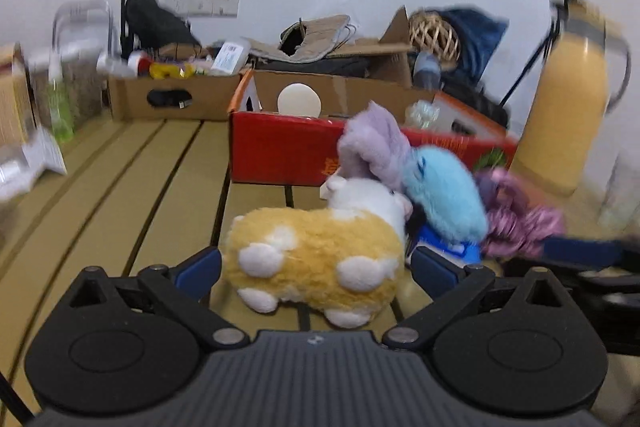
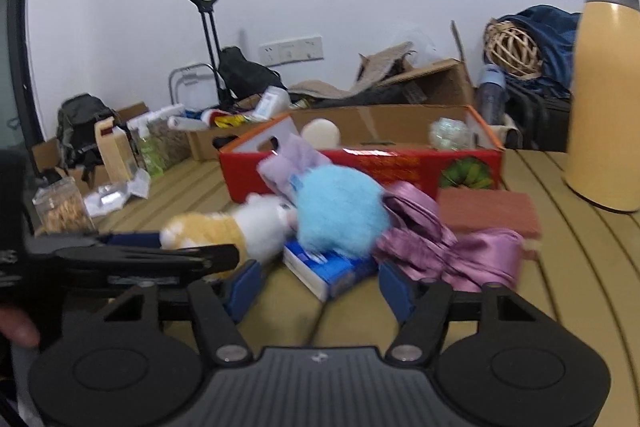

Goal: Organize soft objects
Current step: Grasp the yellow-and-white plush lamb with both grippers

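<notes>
On the slatted tan table (image 1: pixel 120 187), a small heap of soft things is lying in front of a red cardboard box (image 1: pixel 280 155). A yellow-and-white plush animal (image 1: pixel 316 259) is lying on its side nearest the left gripper (image 1: pixel 316 263), whose blue-padded jaws are standing wide on either side of its body; whether the pads are pressing the fur I cannot tell. Just behind the plush, a fluffy blue toy (image 2: pixel 340 211) is resting against a lilac fuzzy cloth (image 2: pixel 288 163) and on top of a blue-and-white packet (image 2: pixel 328 267). Beside it, a shiny purple satin cloth (image 2: pixel 440 247) is sprawling against a reddish-brown block (image 2: pixel 488 211). The right gripper (image 2: pixel 320 287) is hanging with its jaws partly apart, the packet's near end lying between them, untouched. A tall yellow flask (image 2: pixel 604 107) is standing at the right.
</notes>
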Demonstrator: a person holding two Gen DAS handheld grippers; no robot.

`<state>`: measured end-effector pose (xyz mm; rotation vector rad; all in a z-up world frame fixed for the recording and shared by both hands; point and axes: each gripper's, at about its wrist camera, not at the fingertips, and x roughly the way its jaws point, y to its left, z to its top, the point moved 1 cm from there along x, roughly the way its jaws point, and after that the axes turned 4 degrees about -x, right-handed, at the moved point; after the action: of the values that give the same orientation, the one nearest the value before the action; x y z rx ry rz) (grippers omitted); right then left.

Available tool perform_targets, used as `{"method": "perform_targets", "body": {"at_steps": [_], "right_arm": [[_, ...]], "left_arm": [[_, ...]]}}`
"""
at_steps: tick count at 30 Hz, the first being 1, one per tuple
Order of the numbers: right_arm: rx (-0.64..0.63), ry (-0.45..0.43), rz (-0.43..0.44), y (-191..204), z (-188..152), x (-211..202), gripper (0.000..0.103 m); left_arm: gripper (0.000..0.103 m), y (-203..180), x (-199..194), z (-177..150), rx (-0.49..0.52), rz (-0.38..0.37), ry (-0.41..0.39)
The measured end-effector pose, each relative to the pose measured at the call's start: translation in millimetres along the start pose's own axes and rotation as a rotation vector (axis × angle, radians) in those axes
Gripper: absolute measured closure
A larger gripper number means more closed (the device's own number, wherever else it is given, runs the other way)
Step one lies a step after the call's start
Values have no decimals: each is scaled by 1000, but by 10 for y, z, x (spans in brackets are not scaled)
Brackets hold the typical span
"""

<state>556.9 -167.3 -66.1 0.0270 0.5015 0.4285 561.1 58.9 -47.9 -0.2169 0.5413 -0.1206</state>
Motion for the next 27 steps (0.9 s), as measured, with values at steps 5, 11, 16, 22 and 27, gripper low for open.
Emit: {"method": "perform_targets", "body": {"at_steps": [5, 11, 16, 22, 27], "right_arm": [[77, 12, 92, 64, 120, 146, 43], [187, 62, 196, 185, 121, 583, 45], [452, 81, 257, 5, 109, 852, 45], [522, 87, 225, 41, 48, 861, 53], [488, 106, 234, 23, -21, 496, 57]], "left_arm": [[0, 519, -200, 207, -236, -130, -62], [44, 774, 234, 275, -443, -157, 105], [53, 782, 183, 215, -442, -220, 119], [54, 771, 87, 127, -449, -296, 179], [54, 659, -251, -101, -482, -340, 207]]}}
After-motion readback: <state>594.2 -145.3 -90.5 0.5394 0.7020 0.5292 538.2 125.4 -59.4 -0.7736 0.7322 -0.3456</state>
